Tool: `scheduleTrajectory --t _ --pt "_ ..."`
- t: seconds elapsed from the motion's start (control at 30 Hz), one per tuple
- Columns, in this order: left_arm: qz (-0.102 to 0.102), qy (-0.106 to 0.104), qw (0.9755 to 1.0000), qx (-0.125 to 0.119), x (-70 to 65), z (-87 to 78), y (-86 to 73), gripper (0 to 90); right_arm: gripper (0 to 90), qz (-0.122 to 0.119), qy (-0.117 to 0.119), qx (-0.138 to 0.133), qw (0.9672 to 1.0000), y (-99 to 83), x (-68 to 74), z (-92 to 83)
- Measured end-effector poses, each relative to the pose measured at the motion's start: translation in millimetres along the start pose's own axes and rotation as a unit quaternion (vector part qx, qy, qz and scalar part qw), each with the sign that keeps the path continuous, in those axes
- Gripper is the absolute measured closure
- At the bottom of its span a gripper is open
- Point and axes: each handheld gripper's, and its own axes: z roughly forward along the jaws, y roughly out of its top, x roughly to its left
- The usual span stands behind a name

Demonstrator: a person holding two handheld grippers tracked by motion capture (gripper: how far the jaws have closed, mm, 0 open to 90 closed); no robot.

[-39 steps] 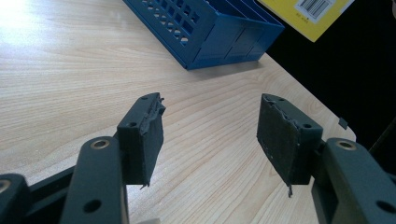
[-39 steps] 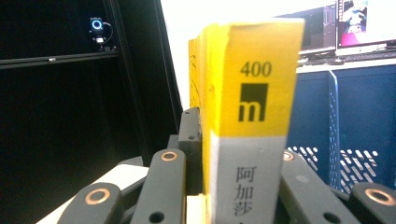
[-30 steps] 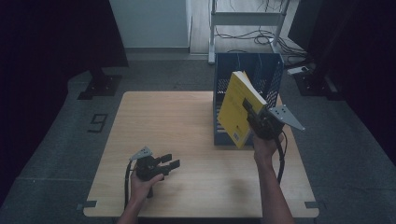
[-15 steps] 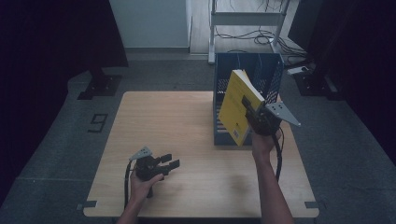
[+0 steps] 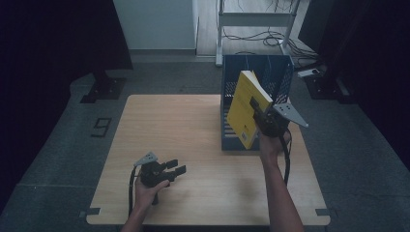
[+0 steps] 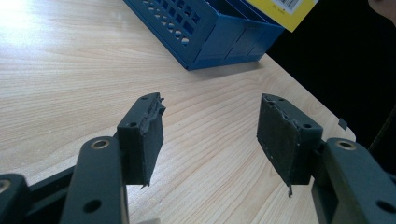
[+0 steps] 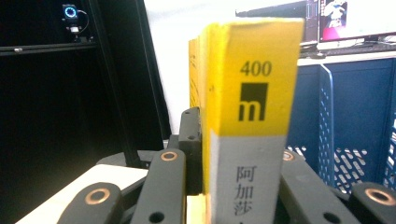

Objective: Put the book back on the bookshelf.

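A thick yellow book (image 5: 243, 107) hangs tilted over the front of a blue slotted crate (image 5: 282, 72), with my right gripper (image 5: 256, 110) shut on it. In the right gripper view the book's yellow and grey spine (image 7: 250, 116) stands upright between the black fingers (image 7: 190, 140), with the crate (image 7: 355, 116) behind it. My left gripper (image 5: 173, 166) lies low over the wooden table (image 5: 183, 121) near its front left. It is open, and nothing is between its pads (image 6: 142, 140). Ahead of the left gripper (image 6: 210, 128) are the crate (image 6: 210, 28) and a corner of the book (image 6: 286, 8).
The crate stands at the table's back right, close to the right edge. Behind the table there are a metal frame with cables (image 5: 256, 29) and a dark stand base (image 5: 104, 89) on the floor. Bare tabletop lies between the two grippers.
The right gripper and the book have shifted a little up and toward the crate. The left gripper has stayed in place.
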Motion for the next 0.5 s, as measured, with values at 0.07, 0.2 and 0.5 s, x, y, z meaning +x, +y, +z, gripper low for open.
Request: scheduleTrajectory --t 0.07,0.2,0.5 --pt "-0.001 0.001 1.0000 -0.001 0.5 -0.6 0.2 40.6 74.5 -0.003 -0.001 -0.002 1.0000 1.0 0.5 1.4" --pt "-0.001 0.000 1.0000 -0.004 0.4 -2.0 0.7 40.5 74.5 -0.005 -0.003 -0.002 1.0000 3.3 1.9 4.8" --pt "-0.002 0.000 1.0000 -0.004 1.5 -3.1 1.3 40.6 74.5 -0.012 -0.010 -0.001 0.9999 5.5 3.8 14.2"
